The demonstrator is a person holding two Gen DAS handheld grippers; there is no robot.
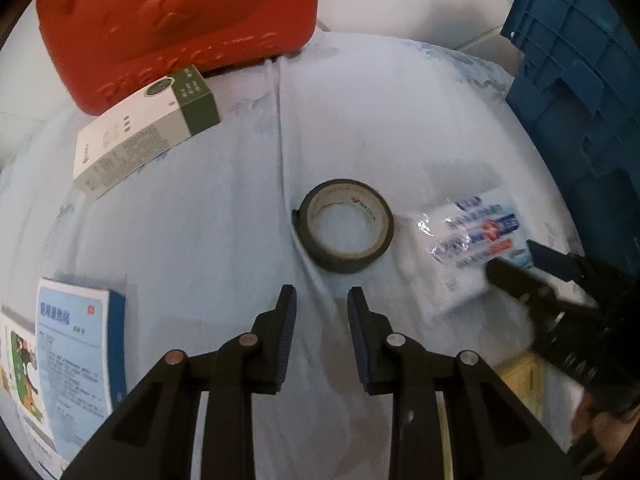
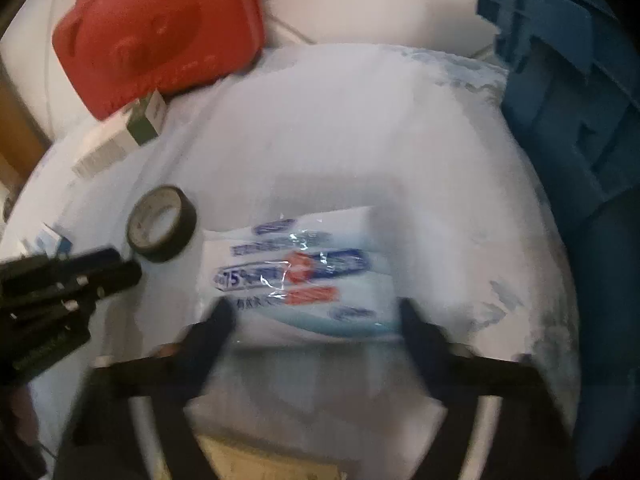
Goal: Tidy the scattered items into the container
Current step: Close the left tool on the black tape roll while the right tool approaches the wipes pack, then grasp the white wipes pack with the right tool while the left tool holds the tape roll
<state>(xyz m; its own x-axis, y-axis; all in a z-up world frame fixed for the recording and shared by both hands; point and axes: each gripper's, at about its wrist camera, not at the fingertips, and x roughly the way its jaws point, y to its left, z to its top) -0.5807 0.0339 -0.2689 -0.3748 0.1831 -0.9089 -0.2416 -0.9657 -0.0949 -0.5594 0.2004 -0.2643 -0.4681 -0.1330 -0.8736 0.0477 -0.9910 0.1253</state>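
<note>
1. The wipes packet (image 2: 304,276) lies flat on the pale cloth (image 2: 340,128), right in front of the right gripper (image 2: 312,316), so this is the hand best placed for it
2. The packet's long axis runs across the right gripper's view, from one finger to the other; the two fingers sit at its two short ends, and the near edge of the packet lies between the tips
3. The right jaws stand wide, one at each end of the packet; the picture is blurred, so I cannot tell for sure whether the pads already press on the wrapper or only flank it
4. The left gripper (image 1: 322,300) hangs over bare cloth with its jaws a little apart and nothing between them; the roll of dark tape (image 1: 346,226) lies just ahead of its tips, between it and the packet
5. The blue crate (image 2: 560,100) stands off to the right of the packet, on the right gripper's own side, which I judge to be where the things are meant to go
6. So the coming move, as I read it, turns on a squeeze along the packet's length and a carry to the right; a soft wrapper gripped by its ends may buckle or slip
7. A green and white box (image 1: 148,132) lies well apart, against the red case (image 1: 180,12), and a blue leaflet box (image 1: 80,352) sits near the left gripper
</note>
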